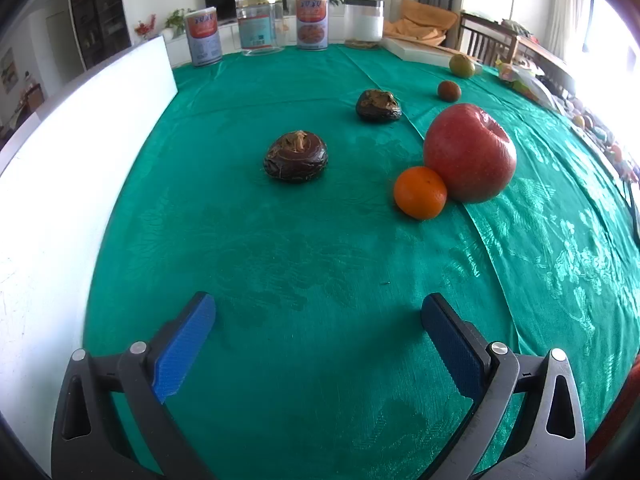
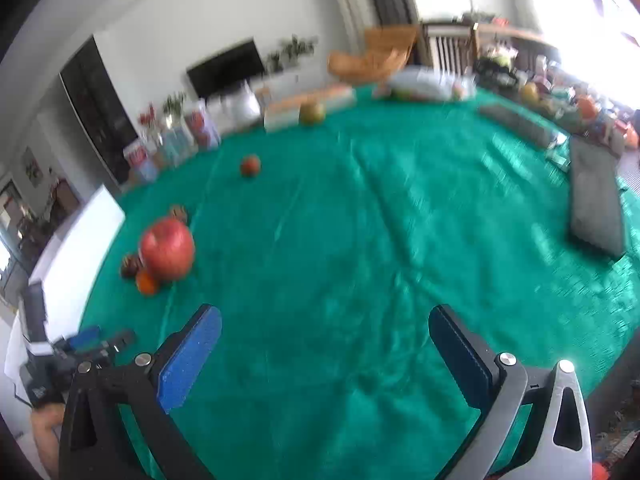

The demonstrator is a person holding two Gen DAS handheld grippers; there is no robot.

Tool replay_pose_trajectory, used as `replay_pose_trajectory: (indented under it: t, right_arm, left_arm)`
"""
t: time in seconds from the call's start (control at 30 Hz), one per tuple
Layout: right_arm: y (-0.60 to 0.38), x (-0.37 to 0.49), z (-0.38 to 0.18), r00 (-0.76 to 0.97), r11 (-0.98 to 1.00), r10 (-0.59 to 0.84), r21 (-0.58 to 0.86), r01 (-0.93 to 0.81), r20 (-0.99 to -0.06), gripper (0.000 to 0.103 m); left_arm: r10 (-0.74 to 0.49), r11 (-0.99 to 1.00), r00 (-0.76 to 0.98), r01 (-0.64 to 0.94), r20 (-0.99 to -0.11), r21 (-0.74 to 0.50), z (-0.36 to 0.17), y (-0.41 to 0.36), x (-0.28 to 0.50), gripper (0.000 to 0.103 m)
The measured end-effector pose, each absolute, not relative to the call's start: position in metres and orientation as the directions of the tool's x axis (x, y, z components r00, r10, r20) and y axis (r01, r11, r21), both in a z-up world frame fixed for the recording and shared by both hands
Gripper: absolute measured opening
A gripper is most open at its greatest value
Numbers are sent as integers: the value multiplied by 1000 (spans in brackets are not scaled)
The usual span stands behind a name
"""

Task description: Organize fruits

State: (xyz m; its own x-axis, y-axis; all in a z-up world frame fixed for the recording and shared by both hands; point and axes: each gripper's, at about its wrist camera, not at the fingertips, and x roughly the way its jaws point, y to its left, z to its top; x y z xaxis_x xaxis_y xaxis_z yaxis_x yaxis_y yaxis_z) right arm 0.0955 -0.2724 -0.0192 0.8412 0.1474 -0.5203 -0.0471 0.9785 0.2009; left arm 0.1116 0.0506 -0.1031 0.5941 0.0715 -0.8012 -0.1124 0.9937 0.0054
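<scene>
Left claw is seen wide apart, nothing between the blue pads, poised over bare green cloth of the worktop at the near edge. Right claw is likewise spread apart and empty, over open cloth; its view is motion-blurred. Fruits are laid out on the worktop ahead of the left claw: a red apple right of centre, with a small orange touching its near-left side. A dark wrinkled fruit sits left of those, well apart, and a second dark wrinkled fruit lies farther back. Farther right, a small reddish-brown fruit is seen, then a green-yellow fruit near the far edge, just beside a white flat box. Along the far edge two printed cans and two clear jars stand upright in a row. A white board is stood along the left side of the worktop. In the right wrist view the apple cluster is at far left, the left claw is visible low at the left edge, and a grey flat pad lies at the right.
</scene>
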Motion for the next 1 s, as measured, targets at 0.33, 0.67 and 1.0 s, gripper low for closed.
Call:
replay_pose_trajectory:
  t: [0.33,0.67,1.0]
  right_arm:
    - [-271,35,19,906,984,166,131,-125,-388,103]
    - [-241,4,12,848,955,250,-25,-295,-467,103]
    - [-243,-19,73,834,923,379,230,-308,-401,103]
  left_arm:
    - [73,993,594,-114,-801,6,-103,51,111,103]
    - [77,993,593,-120,-801,7,-103,53,110,103]
    - [77,993,594,-120,-801,6,-103,52,110,103]
